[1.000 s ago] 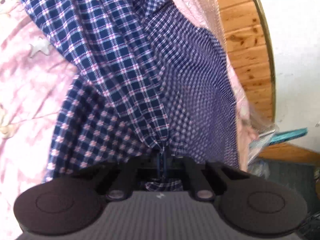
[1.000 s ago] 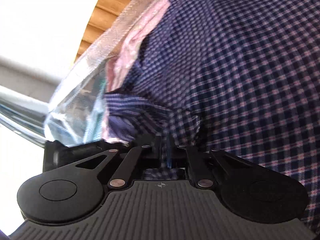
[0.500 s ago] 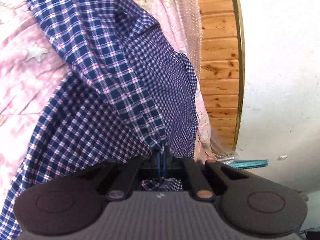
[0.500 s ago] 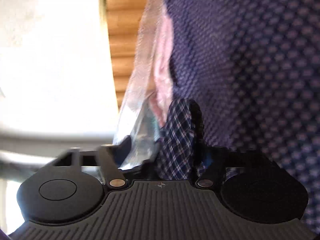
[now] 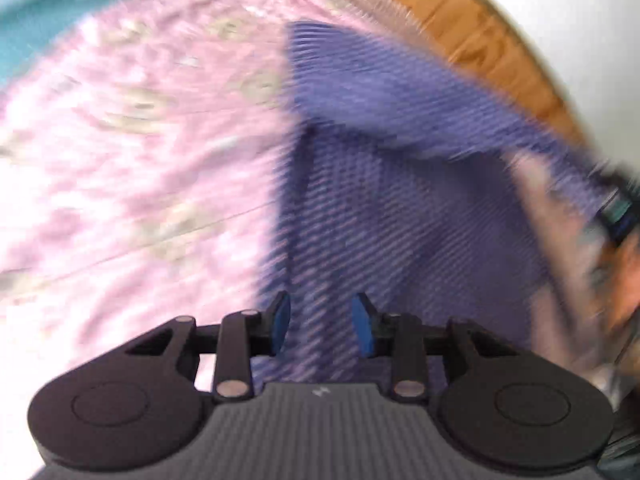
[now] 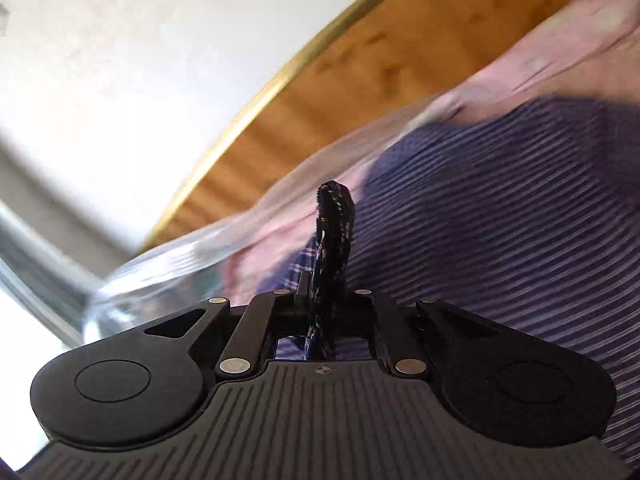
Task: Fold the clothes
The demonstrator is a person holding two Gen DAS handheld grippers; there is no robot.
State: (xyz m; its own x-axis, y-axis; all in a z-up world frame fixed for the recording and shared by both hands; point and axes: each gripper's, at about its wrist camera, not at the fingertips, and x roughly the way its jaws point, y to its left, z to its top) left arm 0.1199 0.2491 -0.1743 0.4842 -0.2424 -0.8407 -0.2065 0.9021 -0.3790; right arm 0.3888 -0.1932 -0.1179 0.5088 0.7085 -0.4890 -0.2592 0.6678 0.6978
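My left fingers (image 5: 320,326) are opening, the blue pads standing apart with the checked shirt (image 5: 400,208) running between them but pressed by neither, so that side of the cloth is loose. My right fingers (image 6: 320,300) are closing on a narrow dark fold of the same shirt (image 6: 500,248), which sticks up between the jaws like a tab. The shirt lies across the pink bedspread (image 5: 132,152), close to the wooden headboard (image 6: 360,80) and a crinkled clear plastic sheet (image 6: 192,256) at the bed's edge. The main risk, as I judge it, is that the right pinch is thin: if it slips as the cloth takes weight, the fold collapses in a heap. The freed left side may sag or crease unevenly. I might also snag the plastic, or drag the bedspread up with the shirt.
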